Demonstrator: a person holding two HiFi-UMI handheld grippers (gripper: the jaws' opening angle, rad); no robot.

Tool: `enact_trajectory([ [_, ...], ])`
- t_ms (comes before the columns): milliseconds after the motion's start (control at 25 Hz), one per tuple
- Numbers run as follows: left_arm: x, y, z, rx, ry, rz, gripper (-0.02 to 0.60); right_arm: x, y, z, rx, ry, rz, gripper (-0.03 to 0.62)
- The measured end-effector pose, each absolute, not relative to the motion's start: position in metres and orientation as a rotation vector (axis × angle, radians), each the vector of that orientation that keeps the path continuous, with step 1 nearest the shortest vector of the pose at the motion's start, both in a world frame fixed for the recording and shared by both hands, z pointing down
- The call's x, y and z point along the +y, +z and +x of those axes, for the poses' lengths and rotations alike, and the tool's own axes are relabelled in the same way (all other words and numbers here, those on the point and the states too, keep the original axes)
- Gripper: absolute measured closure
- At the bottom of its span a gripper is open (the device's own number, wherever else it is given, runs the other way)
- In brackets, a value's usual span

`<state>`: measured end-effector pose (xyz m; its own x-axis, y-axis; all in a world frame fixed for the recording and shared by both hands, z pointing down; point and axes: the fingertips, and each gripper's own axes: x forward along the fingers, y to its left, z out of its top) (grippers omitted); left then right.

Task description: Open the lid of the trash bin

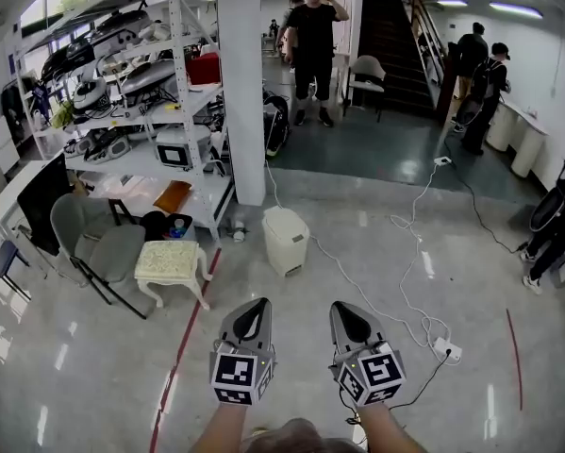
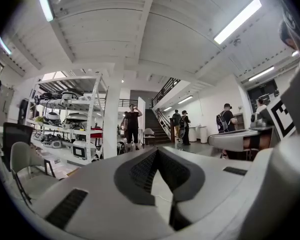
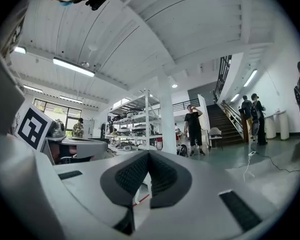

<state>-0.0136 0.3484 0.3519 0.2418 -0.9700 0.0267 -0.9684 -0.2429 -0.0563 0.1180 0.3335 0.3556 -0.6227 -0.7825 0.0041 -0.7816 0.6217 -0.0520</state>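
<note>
The trash bin [image 1: 285, 240] is small and white with its lid down; it stands on the pale floor just in front of the white pillar [image 1: 240, 92]. My left gripper [image 1: 255, 304] and right gripper [image 1: 344, 306] hang side by side low in the head view, well short of the bin, both pointing toward it. Each is shut with its tips together and holds nothing. In the left gripper view the left gripper [image 2: 157, 150] points across the hall at the pillar. The right gripper [image 3: 148, 153] in its own view does the same.
A white cushioned stool [image 1: 172, 262] and grey chair [image 1: 95, 245] stand left of the bin, below a loaded shelf rack [image 1: 150, 111]. White cables [image 1: 407, 281] run to a power strip [image 1: 447, 349] on the right. A red floor line [image 1: 183, 345] passes left. A person [image 1: 312, 50] stands beyond.
</note>
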Motion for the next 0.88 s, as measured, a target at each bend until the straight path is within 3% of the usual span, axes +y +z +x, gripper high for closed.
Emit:
enact_trajectory([
  [880,0.286,0.362,-0.024,1.958,-0.088,-2.424,0.577,0.276,0.38,0.145,2.81,-0.128,-1.367,0.577],
])
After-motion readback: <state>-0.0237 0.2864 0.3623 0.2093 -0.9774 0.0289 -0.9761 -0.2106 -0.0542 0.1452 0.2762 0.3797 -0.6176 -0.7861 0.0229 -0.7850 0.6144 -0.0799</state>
